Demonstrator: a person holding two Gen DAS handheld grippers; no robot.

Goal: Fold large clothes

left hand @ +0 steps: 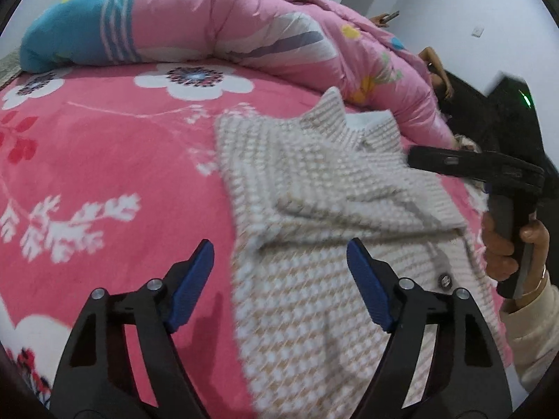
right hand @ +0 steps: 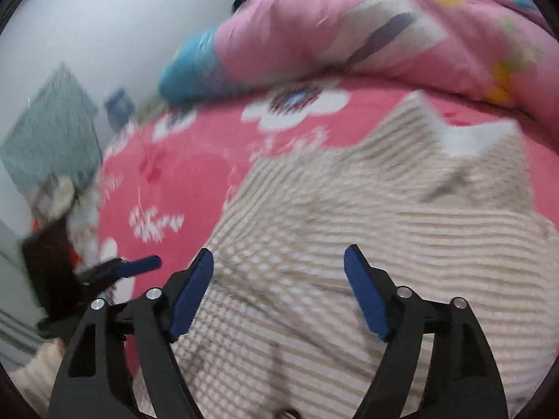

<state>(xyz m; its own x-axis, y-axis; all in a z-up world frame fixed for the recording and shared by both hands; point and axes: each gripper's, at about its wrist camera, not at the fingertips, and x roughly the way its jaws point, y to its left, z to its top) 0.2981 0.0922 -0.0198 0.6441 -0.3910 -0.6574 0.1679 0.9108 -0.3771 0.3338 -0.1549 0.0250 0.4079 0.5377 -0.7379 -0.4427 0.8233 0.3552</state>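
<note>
Currently both tools, left tool (left hand: 279, 289) and right tool (right hand: 278, 291), hang wide and empty over the coat (left hand: 314, 188) on the bed (left hand: 104, 160), evidently poised for regripping

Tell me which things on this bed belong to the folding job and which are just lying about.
For the job:
- beige-and-white houndstooth woven coat, partly folded on the bed
- left gripper, open
- right gripper, open

Just lying about:
- pink quilted duvet with a blue end, bunched along the far side
- pink fleece bedspread with white flowers
- teal cloth beside the bed
</note>
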